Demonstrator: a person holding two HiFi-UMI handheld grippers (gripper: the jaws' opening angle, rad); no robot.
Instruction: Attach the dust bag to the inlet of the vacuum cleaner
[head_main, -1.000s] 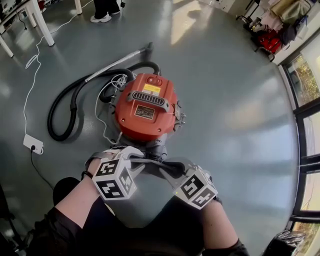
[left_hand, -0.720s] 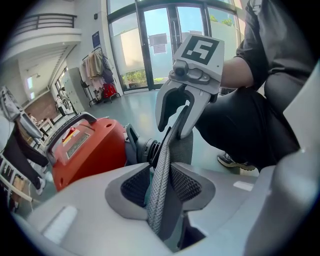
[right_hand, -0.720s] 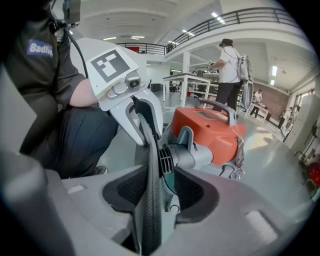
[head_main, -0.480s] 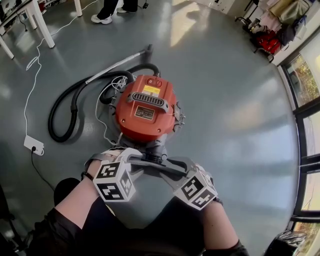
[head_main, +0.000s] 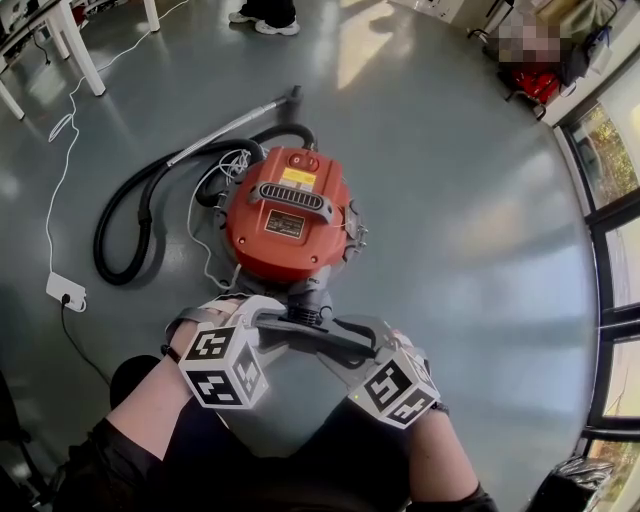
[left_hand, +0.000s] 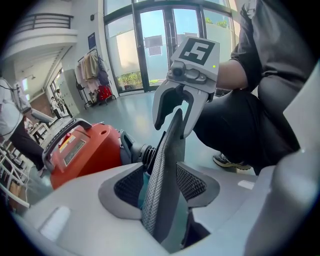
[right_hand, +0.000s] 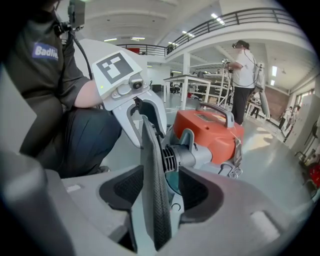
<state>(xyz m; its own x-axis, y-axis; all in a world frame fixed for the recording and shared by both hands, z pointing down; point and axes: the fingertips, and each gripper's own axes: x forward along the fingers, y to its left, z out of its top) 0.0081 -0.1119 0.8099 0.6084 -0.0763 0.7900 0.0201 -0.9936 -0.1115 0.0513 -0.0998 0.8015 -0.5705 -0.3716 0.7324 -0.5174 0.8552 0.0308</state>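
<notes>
As hand-held grippers (left_hand: 160, 186) (right_hand: 159, 192) open, the dust bag (left_hand: 167, 160) stands between their jaws.

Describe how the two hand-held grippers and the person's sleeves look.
The left gripper and the right gripper both have pale grey, curved plastic bodies. Each carries a white cube with black square markers and a small green light. The inner pads are dark with a mesh texture. The person wears a dark short-sleeved shirt.

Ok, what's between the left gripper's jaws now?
The dust bag collar, edge-on, as the left gripper view shows. The left gripper has just been opening its jaws, which stand apart and do not press it.
</notes>
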